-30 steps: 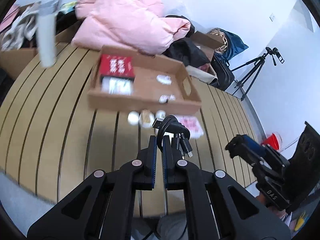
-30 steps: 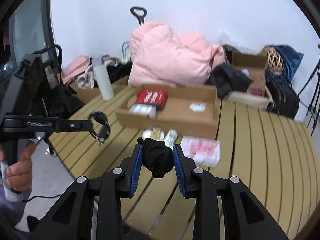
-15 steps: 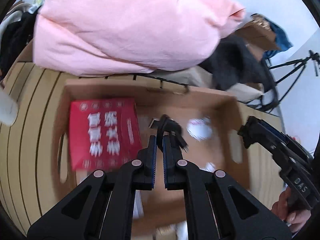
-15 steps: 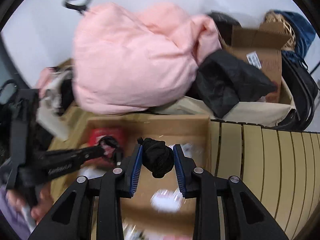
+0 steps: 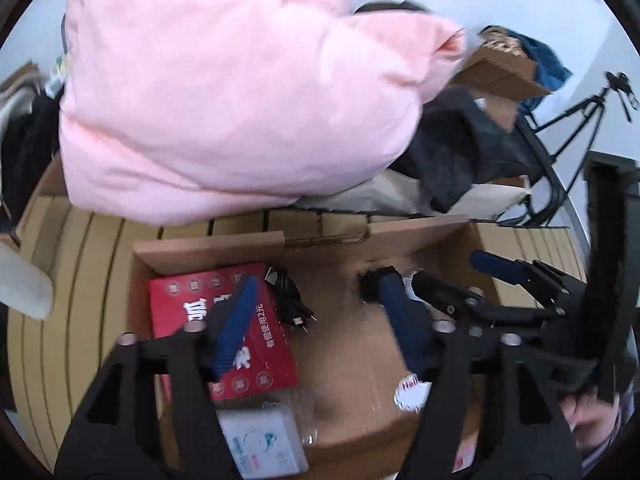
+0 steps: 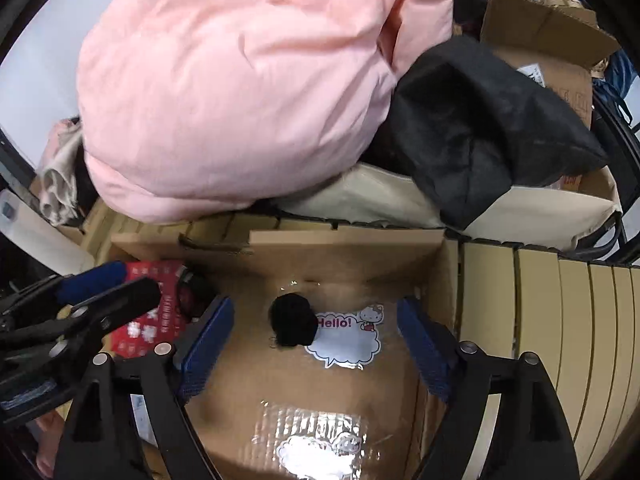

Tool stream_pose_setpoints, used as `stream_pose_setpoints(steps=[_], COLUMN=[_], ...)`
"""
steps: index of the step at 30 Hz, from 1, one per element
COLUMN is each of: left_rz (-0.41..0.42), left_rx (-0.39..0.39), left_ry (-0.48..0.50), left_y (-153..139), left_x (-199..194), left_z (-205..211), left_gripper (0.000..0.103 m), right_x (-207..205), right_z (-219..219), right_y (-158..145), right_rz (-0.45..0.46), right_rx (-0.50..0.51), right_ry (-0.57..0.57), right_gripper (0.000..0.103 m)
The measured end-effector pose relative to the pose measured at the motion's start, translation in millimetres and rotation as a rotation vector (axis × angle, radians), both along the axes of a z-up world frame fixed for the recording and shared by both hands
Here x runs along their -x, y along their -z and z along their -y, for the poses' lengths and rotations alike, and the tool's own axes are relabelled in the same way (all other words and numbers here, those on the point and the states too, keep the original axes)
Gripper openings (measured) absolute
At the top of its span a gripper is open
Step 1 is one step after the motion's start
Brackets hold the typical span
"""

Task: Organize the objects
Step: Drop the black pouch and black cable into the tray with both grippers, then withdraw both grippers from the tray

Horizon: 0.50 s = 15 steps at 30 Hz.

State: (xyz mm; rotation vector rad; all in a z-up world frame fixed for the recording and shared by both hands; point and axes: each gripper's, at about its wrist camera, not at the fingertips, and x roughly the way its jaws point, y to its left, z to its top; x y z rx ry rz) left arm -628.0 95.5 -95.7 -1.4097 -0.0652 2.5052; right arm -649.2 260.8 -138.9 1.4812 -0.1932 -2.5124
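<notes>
Over the open cardboard box (image 6: 344, 240) on the slatted table (image 6: 540, 320) both tools were held pointing steeply down, jaws opening. Nothing was pressed between the pads of the right tool (image 6: 310, 346); the black bundle (image 6: 292, 320), cloth by the look of it, was seen between them but apart from both, on or just above the box floor, overlapping the edge of a "Hello!" sticker (image 6: 348, 336). Whether it had fully landed could not be told. The left tool (image 5: 320, 320) was likewise spread wide, and the coiled black cable (image 5: 286, 298) was seen beside its left finger, at the edge of the red box (image 5: 224, 332), free of the pads. Several risks were judged. The cable, lying half on the red box's edge, might slide or uncoil, plugs trailing. The two tools were crowded close inside one box, so a collision on withdrawal was thought possible, or a finger might be caught under the box wall and the box dragged across the table. The soft bundle might be snagged on a ribbed pad and lifted out again. The pink bedding (image 6: 240, 80) bulging over the far wall might be brushed and slump inward.
</notes>
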Motion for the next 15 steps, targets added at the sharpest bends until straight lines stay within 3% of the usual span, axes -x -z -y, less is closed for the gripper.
stream_pose_setpoints(steps=[6,11,15], left_rz=[-0.088,-0.195,-0.318], left_rx=[0.089,0.077,0.118], left_ry=[0.040,0.042,0.002], left_y=[-52,-95,-123], left_x=[-76,-178,-269], left_z=[19,48,78], left_gripper=[0.073,0.090,0.096], right_x=[-53,-150,-239], right_z=[-15,-44,-58], right_y=[-48,-91,-111], right_rz=[-0.073,-0.156,-0.167], right_rx=[0.003,-0.020,-0.010], right_ry=[-0.035,-0.025,-0.059], right_gripper=[0.087,0.087,0.087])
